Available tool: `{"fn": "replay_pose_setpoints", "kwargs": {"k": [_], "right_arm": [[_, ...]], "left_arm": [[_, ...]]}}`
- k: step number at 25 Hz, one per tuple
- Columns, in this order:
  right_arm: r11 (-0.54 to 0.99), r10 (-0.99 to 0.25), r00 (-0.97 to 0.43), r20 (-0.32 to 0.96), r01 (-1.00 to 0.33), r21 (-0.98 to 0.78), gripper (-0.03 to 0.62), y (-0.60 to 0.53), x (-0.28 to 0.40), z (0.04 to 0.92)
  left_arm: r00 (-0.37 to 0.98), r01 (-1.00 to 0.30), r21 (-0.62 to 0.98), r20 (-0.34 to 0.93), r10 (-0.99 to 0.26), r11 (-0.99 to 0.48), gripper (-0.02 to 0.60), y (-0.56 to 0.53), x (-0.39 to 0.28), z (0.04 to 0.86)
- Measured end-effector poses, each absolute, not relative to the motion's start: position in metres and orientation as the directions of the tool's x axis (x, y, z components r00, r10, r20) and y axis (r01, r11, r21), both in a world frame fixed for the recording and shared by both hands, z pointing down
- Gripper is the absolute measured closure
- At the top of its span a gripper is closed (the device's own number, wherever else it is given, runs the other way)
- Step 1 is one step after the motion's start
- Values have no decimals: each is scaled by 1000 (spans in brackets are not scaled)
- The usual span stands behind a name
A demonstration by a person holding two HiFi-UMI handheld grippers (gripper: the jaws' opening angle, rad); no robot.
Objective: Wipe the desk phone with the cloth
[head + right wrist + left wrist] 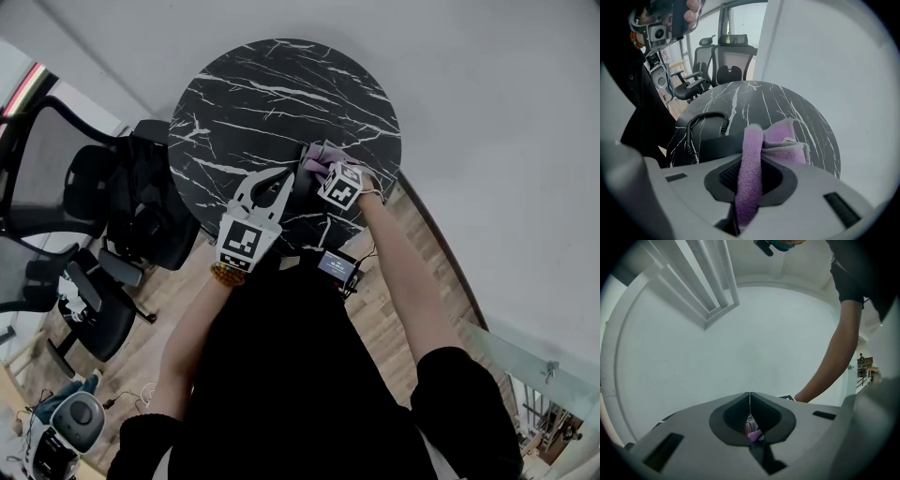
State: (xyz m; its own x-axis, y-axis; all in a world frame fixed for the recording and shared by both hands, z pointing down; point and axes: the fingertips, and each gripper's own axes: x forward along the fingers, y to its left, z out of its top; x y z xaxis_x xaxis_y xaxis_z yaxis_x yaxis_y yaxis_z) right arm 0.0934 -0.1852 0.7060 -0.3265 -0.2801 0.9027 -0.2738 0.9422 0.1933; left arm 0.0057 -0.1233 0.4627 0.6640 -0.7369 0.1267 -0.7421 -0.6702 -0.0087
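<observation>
In my right gripper, shut on it, is a purple cloth; a fold runs up between the jaws and the rest bunches beyond the tips. The cloth lies against the black desk phone, whose coiled cord curls on the round black marble table. To the left of the phone my left gripper hovers over the table's near side, shut with its pads meeting and nothing between them. A sliver of purple shows behind its jaws.
Black office chairs crowd the table's left side over a wooden floor. A white wall curves close round the table's far and right edges. A small screened device hangs at the person's waist.
</observation>
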Motion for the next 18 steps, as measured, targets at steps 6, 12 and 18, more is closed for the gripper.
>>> {"fn": "replay_pose_setpoints", "kwargs": {"k": [6, 12, 18], "right_arm": [[944, -270, -329, 905, -275, 182, 533, -178, 91, 707], [936, -292, -339, 894, -291, 196, 533, -172, 90, 710], [937, -282, -338, 898, -298, 182, 533, -167, 90, 712]], "left_arm": [[666, -741, -7, 126, -735, -672, 566, -125, 6, 463], [663, -744, -2, 124, -738, -669, 566, -125, 4, 463], [670, -737, -3, 125, -732, -676, 566, -125, 7, 464]]}}
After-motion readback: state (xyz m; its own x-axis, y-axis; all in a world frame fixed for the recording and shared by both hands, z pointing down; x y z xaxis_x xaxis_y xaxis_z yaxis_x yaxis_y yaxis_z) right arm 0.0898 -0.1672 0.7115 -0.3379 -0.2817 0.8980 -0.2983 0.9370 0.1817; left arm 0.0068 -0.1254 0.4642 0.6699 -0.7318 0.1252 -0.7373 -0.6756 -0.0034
